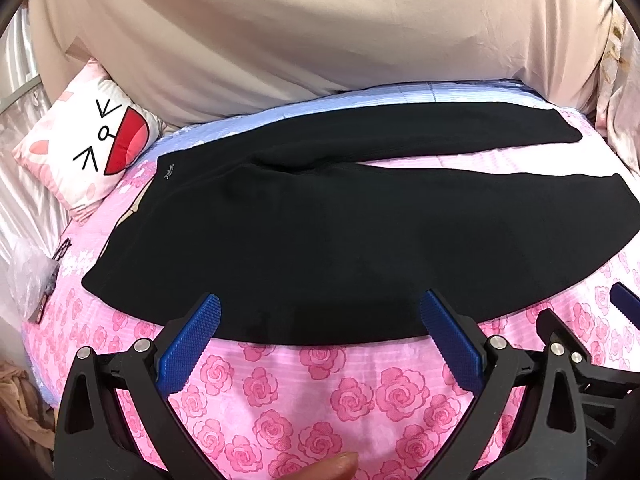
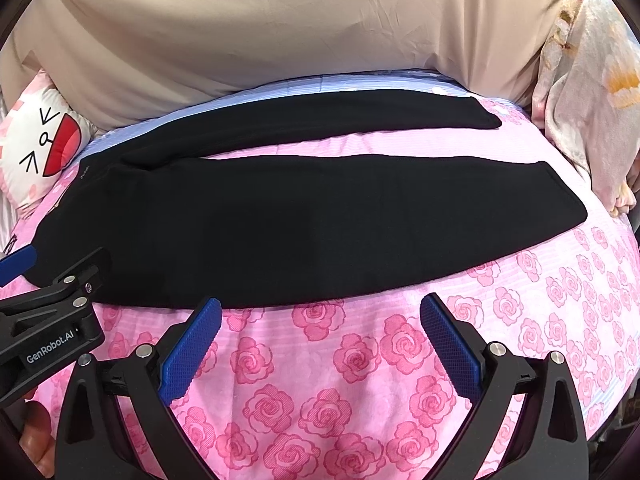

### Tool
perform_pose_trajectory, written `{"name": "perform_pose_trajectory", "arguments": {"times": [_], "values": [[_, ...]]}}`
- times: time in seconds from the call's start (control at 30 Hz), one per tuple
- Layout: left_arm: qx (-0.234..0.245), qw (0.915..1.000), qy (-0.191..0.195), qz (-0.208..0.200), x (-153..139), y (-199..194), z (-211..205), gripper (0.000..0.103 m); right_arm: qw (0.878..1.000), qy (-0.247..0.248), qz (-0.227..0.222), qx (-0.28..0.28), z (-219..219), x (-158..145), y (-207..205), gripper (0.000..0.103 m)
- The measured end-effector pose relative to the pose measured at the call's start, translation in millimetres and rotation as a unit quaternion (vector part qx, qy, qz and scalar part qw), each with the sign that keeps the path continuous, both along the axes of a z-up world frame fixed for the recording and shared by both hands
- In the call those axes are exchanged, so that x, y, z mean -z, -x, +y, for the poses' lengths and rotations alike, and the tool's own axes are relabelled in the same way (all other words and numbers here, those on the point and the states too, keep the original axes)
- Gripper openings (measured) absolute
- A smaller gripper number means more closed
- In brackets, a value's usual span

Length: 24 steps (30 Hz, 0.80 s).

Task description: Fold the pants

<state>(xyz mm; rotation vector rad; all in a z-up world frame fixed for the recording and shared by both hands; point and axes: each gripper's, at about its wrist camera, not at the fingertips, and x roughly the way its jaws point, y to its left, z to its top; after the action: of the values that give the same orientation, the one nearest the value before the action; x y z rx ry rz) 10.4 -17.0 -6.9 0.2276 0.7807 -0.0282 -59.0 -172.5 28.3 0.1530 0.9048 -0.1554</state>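
Note:
Black pants [image 1: 320, 216] lie flat on a pink rose-patterned bedspread [image 1: 320, 384], waistband to the left, both legs spread apart and pointing right. They also show in the right wrist view [image 2: 312, 220]. My left gripper [image 1: 320, 312] is open and empty, its blue pads over the near edge of the pants by the hip. My right gripper [image 2: 320, 312] is open and empty, just short of the near leg's edge. The left gripper's body shows at the left of the right wrist view [image 2: 52, 312].
A white and pink cartoon-face pillow [image 1: 88, 148] lies at the bed's left end. A beige sheet [image 1: 320, 40] hangs behind the bed. A floral cloth [image 2: 592, 92] hangs at the right. A clear plastic bag [image 1: 28, 280] lies at the left edge.

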Motion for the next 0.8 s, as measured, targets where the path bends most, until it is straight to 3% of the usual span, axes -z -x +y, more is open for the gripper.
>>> {"name": "perform_pose_trajectory", "arguments": {"times": [0.4, 0.6, 0.73, 0.8], "values": [[-0.002, 1.0000, 0.002, 0.006, -0.4, -16.5, -9.6, 0.098, 1.000, 0.006, 0.000, 0.011, -17.0, -3.0, -12.4, 0.098], [0.006, 0.9988, 0.039, 0.029, -2.0, -32.5, -13.2, 0.098, 1.000, 0.007, -0.007, 0.025, -54.0, -10.8, -27.8, 0.098], [0.022, 0.9976, 0.064, 0.017, -6.2, -37.7, -12.0, 0.098, 0.998, 0.000, -0.051, 0.031, -115.5, -34.1, -55.7, 0.098], [0.031, 0.9967, 0.075, 0.000, -9.1, -37.8, -13.7, 0.098, 0.996, 0.002, -0.079, 0.048, -170.4, -45.9, -87.3, 0.098]]}}
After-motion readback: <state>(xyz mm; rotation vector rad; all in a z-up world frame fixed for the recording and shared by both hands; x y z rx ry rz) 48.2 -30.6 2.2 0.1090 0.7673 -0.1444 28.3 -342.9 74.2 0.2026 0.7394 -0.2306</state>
